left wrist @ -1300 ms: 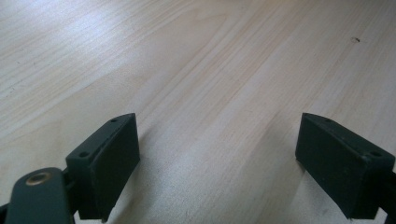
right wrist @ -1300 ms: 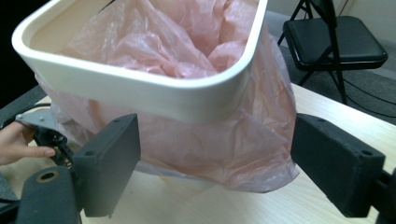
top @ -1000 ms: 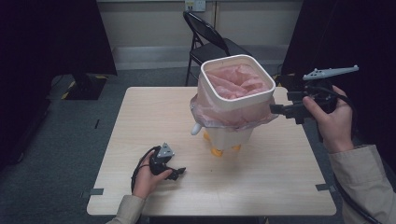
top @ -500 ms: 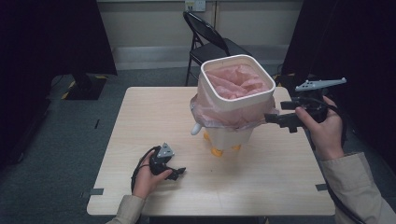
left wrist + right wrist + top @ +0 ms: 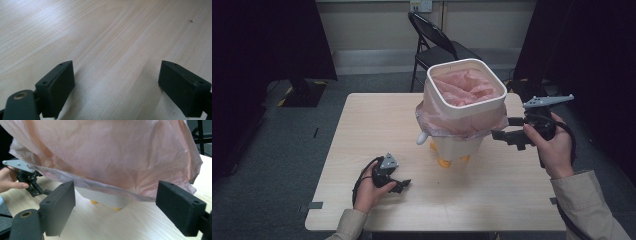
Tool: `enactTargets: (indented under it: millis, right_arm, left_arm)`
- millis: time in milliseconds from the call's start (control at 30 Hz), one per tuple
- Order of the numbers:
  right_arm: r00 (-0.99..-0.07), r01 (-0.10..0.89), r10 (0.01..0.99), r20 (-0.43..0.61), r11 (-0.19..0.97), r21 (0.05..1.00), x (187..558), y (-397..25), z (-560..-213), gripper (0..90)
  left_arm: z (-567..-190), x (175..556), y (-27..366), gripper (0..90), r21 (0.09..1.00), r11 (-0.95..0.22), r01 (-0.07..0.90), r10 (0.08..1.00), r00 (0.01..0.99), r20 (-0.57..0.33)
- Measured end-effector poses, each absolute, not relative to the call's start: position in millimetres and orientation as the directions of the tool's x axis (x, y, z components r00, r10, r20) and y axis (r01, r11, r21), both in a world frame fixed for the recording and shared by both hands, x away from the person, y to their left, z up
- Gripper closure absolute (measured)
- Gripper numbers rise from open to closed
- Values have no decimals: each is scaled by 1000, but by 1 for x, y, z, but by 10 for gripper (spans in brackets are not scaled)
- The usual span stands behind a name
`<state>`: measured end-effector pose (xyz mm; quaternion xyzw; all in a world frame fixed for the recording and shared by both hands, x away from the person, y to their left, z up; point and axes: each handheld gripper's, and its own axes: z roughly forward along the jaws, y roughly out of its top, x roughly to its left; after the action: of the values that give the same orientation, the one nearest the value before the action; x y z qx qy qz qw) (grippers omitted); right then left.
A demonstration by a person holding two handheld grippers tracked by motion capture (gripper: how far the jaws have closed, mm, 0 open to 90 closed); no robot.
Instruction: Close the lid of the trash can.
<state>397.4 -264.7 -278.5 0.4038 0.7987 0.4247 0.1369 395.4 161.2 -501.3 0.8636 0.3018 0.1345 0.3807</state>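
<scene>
- Left gripper [image 5: 398, 184] is held low over the table [image 5: 105, 37] w/ jaws wide apart; bare wood is seen btwn them.
- Right gripper [image 5: 507, 135] is held w/ jaws wide apart too, nothing gripped.
- Just past the right jaws, a pink bag [image 5: 112, 157] is draped over a white bin [image 5: 462, 145].
- The bag's hem is seen hanging btwn & just above the jaw tips.
</scene>
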Motion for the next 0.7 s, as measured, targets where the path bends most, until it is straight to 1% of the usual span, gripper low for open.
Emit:
enactTargets:
  millis: [700]
  right_arm:
    - [-640, 536, 756, 140, 308, 786, 391, -265, -304, 158]
  left_arm:
    - [-501, 395, 161, 128, 737, -529, 421, 623, 782, 0]
